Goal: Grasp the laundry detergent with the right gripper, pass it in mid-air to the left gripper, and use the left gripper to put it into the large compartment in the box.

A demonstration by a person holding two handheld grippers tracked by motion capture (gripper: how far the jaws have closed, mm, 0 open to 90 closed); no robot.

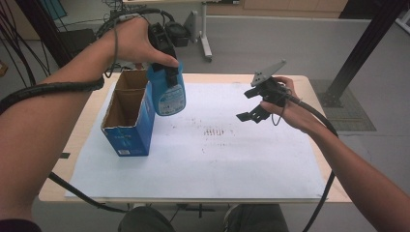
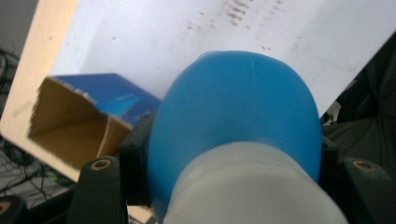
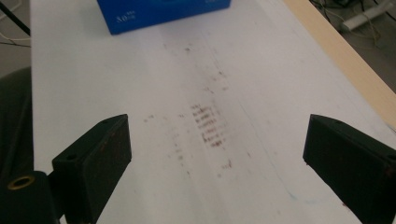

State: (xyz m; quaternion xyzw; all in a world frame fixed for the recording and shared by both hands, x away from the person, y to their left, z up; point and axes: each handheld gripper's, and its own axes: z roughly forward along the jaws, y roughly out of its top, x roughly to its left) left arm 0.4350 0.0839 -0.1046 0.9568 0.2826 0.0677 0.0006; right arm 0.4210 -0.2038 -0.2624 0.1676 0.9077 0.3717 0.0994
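Left gripper (image 1: pixel 167 65), upper left of the high view: clamped on blue plastic bottle with white cap (image 1: pixel 167 94), bottle hanging cap-up in the air, just right of open-topped blue cardboard box (image 1: pixel 128 118), body touching or nearly touching the box's right wall; cannot tell which. Right gripper (image 1: pixel 256 104), right of centre: jaws wide apart, nothing between them, above white paper sheet (image 1: pixel 217 154) on the wooden counter (image 1: pixel 58 191).

Risk, judged: bottle base catching the box rim or centre divider on lowering, tipping the light box. Grip sits near the cap, so possible swing or slip.

Surroundings: dark smudges mid-sheet; cables and black post at the frame edges, away from the work.
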